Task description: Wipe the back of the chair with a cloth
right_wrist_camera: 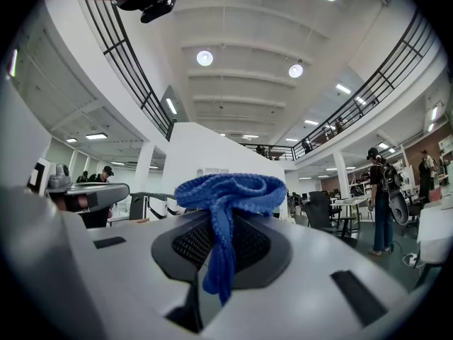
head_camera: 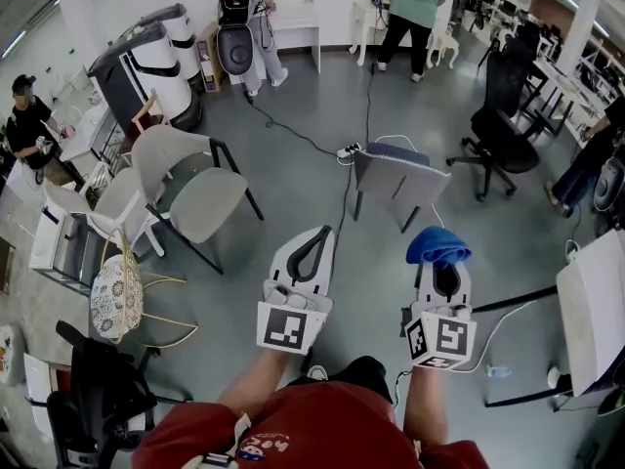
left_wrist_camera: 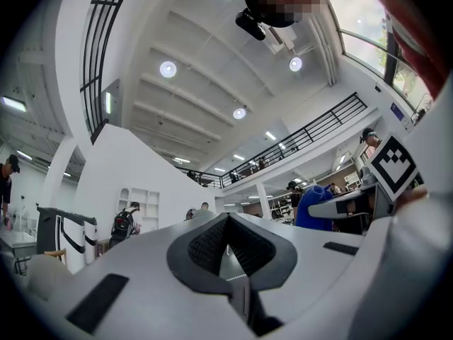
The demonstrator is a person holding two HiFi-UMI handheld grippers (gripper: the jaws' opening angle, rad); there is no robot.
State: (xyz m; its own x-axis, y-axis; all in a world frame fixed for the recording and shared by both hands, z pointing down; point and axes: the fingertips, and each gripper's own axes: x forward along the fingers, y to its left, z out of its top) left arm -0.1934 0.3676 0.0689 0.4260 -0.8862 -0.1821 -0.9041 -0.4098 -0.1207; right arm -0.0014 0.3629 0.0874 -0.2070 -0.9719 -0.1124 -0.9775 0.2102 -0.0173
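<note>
right gripper (head_camera: 438, 262) clamps the blue cloth (head_camera: 437, 245), well short of the grey chair (head_camera: 395, 176); bunched loosely, it could slip free mid-wipe. left gripper (head_camera: 314, 240) clenched, empty.

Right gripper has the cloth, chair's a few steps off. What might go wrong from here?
1. The blue cloth is pinched in the right gripper as a loose bunch with a tail hanging down. It may slip out under wiping pressure.
2. A cable crosses the floor before the grey chair, so it could trip or snag.
3. The left gripper is shut and empty. Unbraced, the chair may slide.
</note>
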